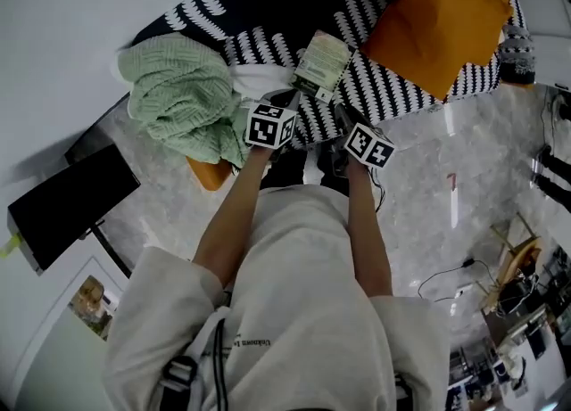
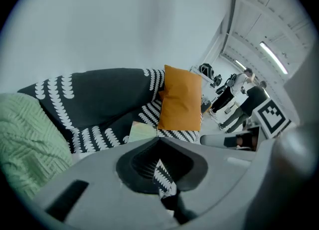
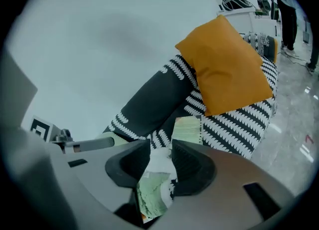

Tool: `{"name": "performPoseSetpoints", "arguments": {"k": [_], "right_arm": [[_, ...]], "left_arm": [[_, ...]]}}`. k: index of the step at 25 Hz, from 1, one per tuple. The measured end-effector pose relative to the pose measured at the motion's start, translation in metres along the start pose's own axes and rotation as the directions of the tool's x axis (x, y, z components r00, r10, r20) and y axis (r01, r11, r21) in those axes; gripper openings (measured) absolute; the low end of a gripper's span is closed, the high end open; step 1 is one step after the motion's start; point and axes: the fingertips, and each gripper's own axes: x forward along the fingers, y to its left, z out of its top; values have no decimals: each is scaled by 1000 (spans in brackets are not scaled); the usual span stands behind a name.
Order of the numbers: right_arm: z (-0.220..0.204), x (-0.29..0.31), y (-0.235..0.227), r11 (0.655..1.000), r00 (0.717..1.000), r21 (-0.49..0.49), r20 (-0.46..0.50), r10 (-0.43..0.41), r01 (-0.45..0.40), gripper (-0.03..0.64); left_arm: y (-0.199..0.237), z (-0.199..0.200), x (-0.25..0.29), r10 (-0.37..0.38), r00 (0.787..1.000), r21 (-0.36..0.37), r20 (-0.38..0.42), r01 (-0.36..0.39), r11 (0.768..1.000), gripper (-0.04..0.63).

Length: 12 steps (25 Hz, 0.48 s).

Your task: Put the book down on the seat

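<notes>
Back right tool [image 3: 158,149], released and empty, and left tool [image 2: 159,143], clenched on nothing, straight off book [image 1: 321,60] lying flat on striped seat [image 1: 379,84] at upper centre, without nudging it.

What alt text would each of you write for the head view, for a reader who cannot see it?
From above, a person holds the left claw and right claw just short of a pale green book lying flat on a black-and-white patterned seat. An orange cushion sits to its right, a green knitted blanket to its left.
</notes>
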Motion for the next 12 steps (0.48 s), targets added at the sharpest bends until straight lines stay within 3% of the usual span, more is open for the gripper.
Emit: {"name": "performPoseSetpoints", "arguments": {"k": [5, 12], "right_arm": [[-3, -5, -1, 999, 998, -53, -68, -13, 9, 92], [0, -33, -4, 983, 995, -182, -103, -4, -15, 46]], "left_arm": [[-16, 8, -15, 32, 998, -27, 50, -31, 999, 5], [-46, 1, -27, 75, 996, -9, 45, -74, 997, 6]]}}
